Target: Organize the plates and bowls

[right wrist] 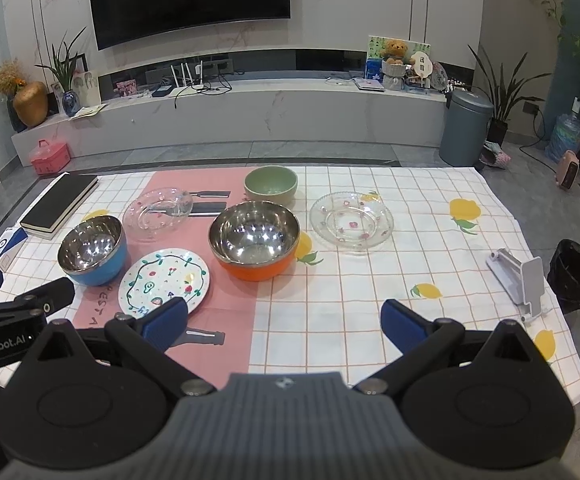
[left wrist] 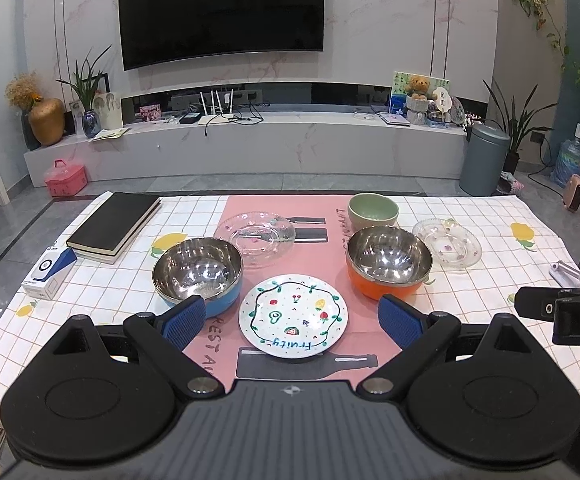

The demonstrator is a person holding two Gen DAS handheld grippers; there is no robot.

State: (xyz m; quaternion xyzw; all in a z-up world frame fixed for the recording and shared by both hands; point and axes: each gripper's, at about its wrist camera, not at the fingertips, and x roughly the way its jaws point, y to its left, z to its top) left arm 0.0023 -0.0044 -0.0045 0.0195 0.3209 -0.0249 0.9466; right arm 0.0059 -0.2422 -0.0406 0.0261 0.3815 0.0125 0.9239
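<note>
Both tongs spread, empty: left gripper (left wrist: 291, 316), right gripper (right wrist: 286, 318). Plate (left wrist: 293, 322) between left pads: ceramic, stiff, brittle, glazed slick; pinch rim. Steel bowls (left wrist: 198, 270) just ahead: light, rigid.

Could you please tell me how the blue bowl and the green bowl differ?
The blue bowl has a shiny steel lining; the green bowl is matte green inside and out. The blue bowl sits near the left, beside the painted plate; the green bowl sits far back, behind the orange bowl. Both stand upright and empty.
</note>
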